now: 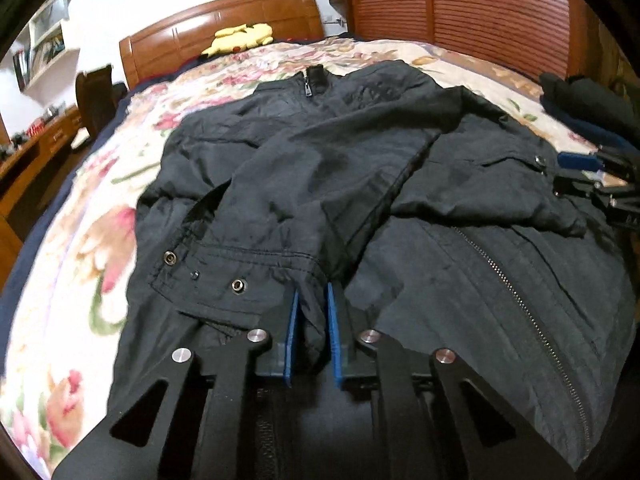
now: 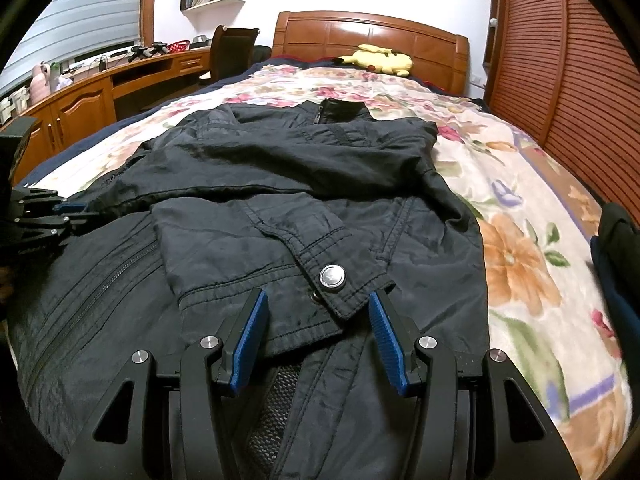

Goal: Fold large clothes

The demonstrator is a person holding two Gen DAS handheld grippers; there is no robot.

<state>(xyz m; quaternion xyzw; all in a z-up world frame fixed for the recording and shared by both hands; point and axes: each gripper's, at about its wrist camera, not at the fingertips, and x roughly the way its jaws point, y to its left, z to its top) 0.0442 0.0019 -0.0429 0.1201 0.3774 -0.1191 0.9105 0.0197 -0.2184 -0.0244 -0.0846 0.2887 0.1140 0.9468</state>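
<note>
Black, thin and crinkled like nylon, the jacket [image 1: 320, 168] lies front-up across the middle of the bed, collar toward the headboard and its metal zipper [image 1: 524, 300] running down the near hem in fine teeth. Both sleeves are folded in over the chest. The left gripper [image 1: 312, 320] has its blue ribbed pads pinched close on a bunched fold of one sleeve's cuff [image 1: 224, 272], a stitched band with three dull metal snaps. The right gripper [image 2: 318, 328] stands with its jaws spread wide on either side of the other cuff [image 2: 320, 292], not clamping it; that cuff's pointed tab carries a round, shiny snap button [image 2: 332, 276]. A patch of black mesh lining shows just below that gripper. Under the jacket spreads a soft floral blanket [image 2: 520, 248] in cream, pink and orange. At the far end a yellow plush toy [image 2: 382, 60] slumps against the glossy wooden headboard [image 2: 360, 34]. A slatted reddish-brown wardrobe door [image 2: 580, 80] curves along one side, a wooden desk [image 2: 80, 96] along the other, and a dark pile of clothes [image 1: 588, 108] sits at the bed's edge.
</note>
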